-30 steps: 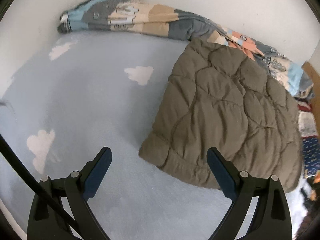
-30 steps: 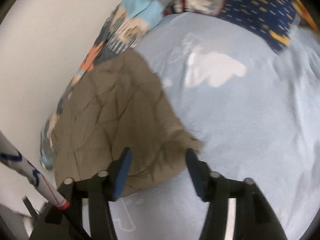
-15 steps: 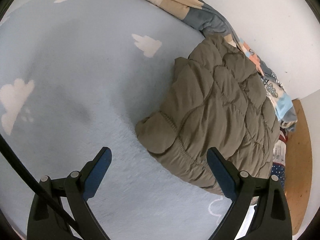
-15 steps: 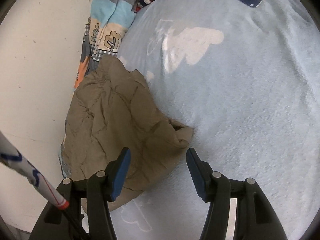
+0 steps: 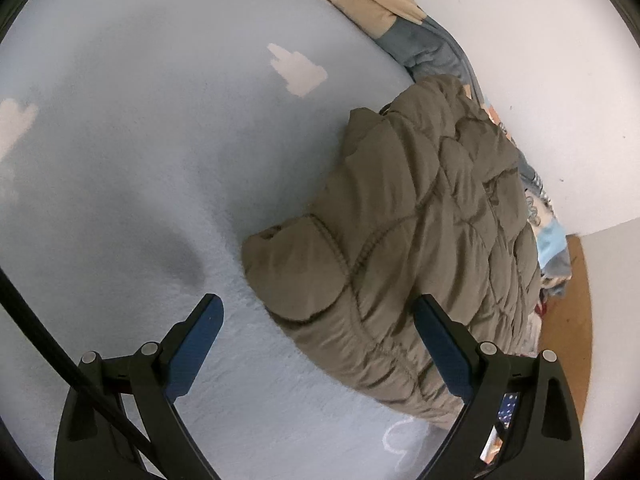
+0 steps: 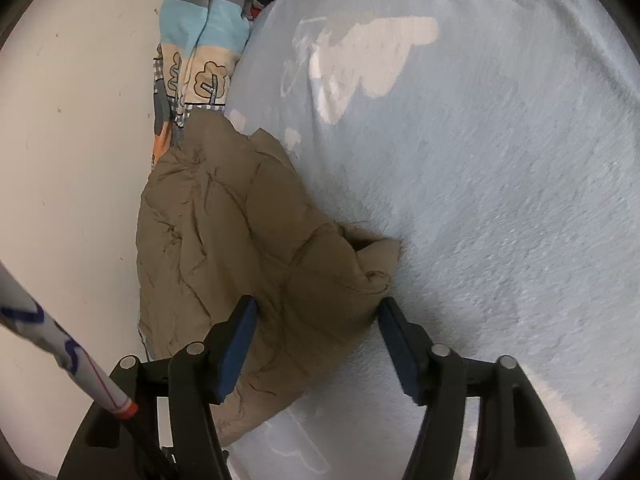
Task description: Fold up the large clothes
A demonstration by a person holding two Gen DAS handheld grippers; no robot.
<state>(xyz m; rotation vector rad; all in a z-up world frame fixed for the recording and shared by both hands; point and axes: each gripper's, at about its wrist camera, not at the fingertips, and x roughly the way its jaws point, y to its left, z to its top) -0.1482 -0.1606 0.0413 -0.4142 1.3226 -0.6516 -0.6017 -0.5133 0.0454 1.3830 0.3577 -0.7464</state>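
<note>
A folded olive quilted puffer jacket (image 5: 408, 240) lies on a light blue bed sheet with white cloud prints (image 5: 160, 160), close to the white wall. My left gripper (image 5: 316, 312) is open and empty, with the jacket's near corner between its fingers. In the right wrist view the jacket (image 6: 240, 248) lies left of centre. My right gripper (image 6: 316, 316) is open and empty, its fingers on either side of the jacket's near corner.
A patterned blanket (image 5: 384, 4) is bunched along the wall behind the jacket; it also shows in the right wrist view (image 6: 200, 48). A wooden floor (image 5: 576, 320) shows past the bed's right edge. The sheet (image 6: 500, 200) spreads wide to the right.
Both grippers have moved closer to the jacket and turned, so it looks larger and its near corners now lie between the open fingers. The jacket itself has not moved.
</note>
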